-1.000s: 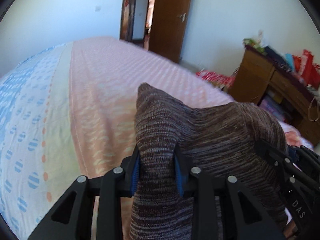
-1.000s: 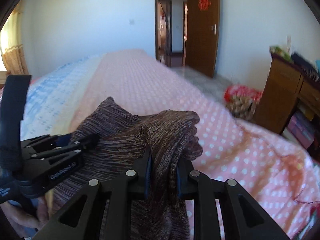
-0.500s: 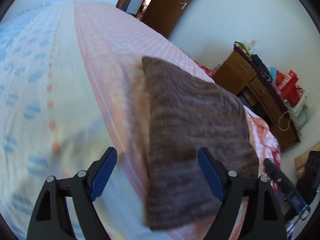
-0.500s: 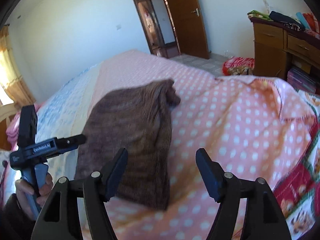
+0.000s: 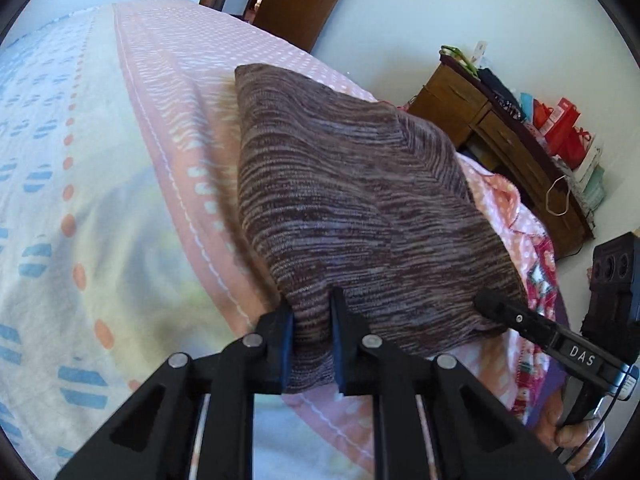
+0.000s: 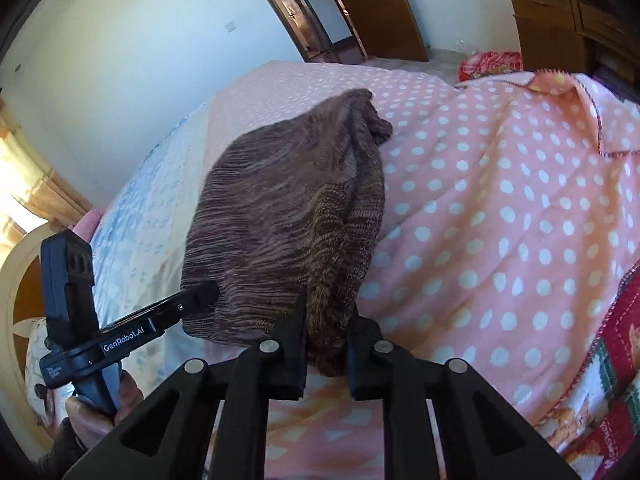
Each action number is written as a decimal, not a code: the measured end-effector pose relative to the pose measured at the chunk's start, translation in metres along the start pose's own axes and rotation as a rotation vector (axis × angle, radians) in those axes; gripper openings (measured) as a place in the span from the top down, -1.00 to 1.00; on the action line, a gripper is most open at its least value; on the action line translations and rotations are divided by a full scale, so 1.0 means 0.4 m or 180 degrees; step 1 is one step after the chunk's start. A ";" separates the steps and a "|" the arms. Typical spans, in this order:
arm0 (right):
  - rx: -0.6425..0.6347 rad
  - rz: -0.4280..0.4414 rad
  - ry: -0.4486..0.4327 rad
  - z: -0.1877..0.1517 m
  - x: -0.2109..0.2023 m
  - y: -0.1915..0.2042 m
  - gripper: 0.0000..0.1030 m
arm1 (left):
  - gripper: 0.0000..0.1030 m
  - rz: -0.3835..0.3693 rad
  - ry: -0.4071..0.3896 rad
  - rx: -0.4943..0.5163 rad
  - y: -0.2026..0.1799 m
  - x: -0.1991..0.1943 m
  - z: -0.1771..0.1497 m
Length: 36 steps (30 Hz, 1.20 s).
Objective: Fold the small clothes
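Both tools, left tool (image 5: 311, 338) and right tool (image 6: 327, 340), clamping brown knit (image 5: 360, 208), pink dotted bedspread (image 6: 500, 208), wooden dresser (image 5: 500, 144)

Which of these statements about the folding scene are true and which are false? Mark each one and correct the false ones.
1. Both grippers are shut on the near edge of the brown knit garment. True: the left gripper and the right gripper each pinch it.
2. The garment lies on a bare wooden floor. False: it lies on the bed's pink dotted bedspread.
3. The wooden door at the far end of the room stands open. True.
4. The garment is plain white. False: it is a brown, streaked knit.
5. A wooden dresser stands beside the bed with items on top. True.
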State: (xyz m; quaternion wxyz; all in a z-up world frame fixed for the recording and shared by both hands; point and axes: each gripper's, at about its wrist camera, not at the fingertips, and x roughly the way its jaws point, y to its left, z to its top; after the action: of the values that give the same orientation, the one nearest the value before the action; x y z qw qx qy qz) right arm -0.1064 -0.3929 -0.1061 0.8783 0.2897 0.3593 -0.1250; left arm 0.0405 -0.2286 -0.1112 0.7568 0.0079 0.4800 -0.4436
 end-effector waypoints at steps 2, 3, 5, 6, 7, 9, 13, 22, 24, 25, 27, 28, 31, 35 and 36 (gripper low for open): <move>-0.0047 0.0070 0.0007 0.000 -0.031 0.018 0.73 | 0.70 -0.0077 -0.0026 -0.0040 0.006 -0.026 0.008; -0.0048 0.0123 0.0049 0.001 -0.041 0.024 0.73 | 0.70 -0.0102 -0.0009 -0.0043 0.003 -0.043 0.007; -0.0116 0.0160 0.0144 -0.004 -0.056 0.038 0.73 | 0.70 -0.0109 0.0003 0.0016 -0.001 -0.077 -0.001; -0.0159 0.0135 0.0197 -0.013 -0.060 0.040 0.73 | 0.70 -0.0087 0.0016 0.0052 -0.002 -0.088 -0.005; -0.0185 0.0103 0.0267 -0.026 -0.059 0.037 0.73 | 0.70 -0.0059 0.0051 0.0083 -0.001 -0.093 -0.011; -0.0202 0.0007 0.0410 -0.045 -0.041 0.022 0.73 | 0.69 0.0020 0.0175 0.0084 0.011 -0.084 -0.028; -0.0231 0.0003 0.0523 -0.062 -0.052 0.004 0.70 | 0.63 0.0249 0.0334 0.0072 0.037 -0.057 -0.051; -0.0972 -0.0622 -0.0436 0.016 -0.186 0.125 0.66 | -0.42 0.1279 -0.0374 0.0484 -0.020 -0.132 0.009; -0.1012 -0.0641 -0.0638 0.046 -0.167 0.153 0.44 | -0.46 0.1443 -0.0512 0.0571 -0.048 -0.133 0.031; -0.1026 -0.0651 -0.0687 0.056 -0.152 0.163 0.34 | -0.51 0.1550 -0.0555 0.0586 -0.065 -0.130 0.043; -0.1028 -0.0696 -0.0683 0.064 -0.113 0.178 0.34 | -0.54 0.1669 -0.0575 0.0570 -0.079 -0.132 0.051; -0.1012 -0.0687 -0.0632 0.064 -0.093 0.184 0.34 | -0.54 0.1666 -0.0583 0.0573 -0.079 -0.137 0.050; -0.0937 -0.0676 -0.0404 0.051 -0.031 0.178 0.34 | -0.65 0.1732 -0.0678 0.0653 -0.102 -0.143 0.037; -0.0793 -0.0669 -0.0131 -0.006 0.018 0.133 0.34 | -0.80 0.1762 -0.0776 0.0715 -0.126 -0.145 0.024; -0.0806 -0.0639 -0.0143 -0.017 0.017 0.130 0.34 | -0.80 0.1763 -0.0771 0.0729 -0.132 -0.143 0.020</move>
State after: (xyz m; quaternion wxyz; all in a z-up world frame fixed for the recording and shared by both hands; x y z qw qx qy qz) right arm -0.0833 -0.3473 -0.0931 0.8987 0.1365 0.3795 -0.1723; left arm 0.0021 -0.2263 -0.0432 0.8946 0.1704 0.3130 -0.2697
